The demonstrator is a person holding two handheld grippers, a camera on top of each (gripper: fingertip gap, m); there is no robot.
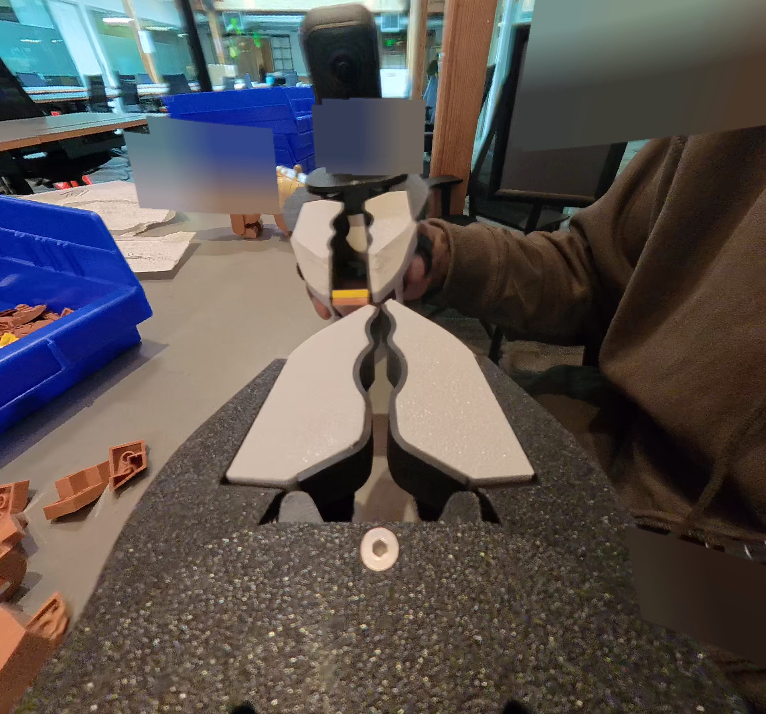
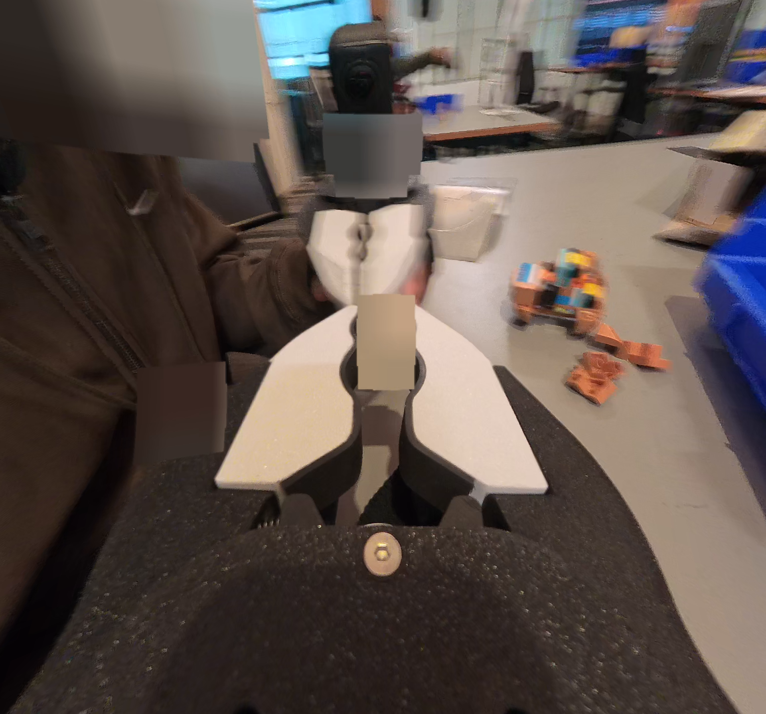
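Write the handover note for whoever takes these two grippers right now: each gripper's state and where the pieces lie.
Left gripper: shut, nothing seen between its fingers, tips close to the right gripper's tips.
Right gripper: shut on a small yellow-and-orange brick stack; its own view is blurred and a patch hides the tips.
Both are held above the grey table, facing each other.
On the table: blue bin with brown pieces inside, loose brown bricks beside it, a partly built multicoloured brick model with more brown pieces near it.
Done and left: cannot tell.
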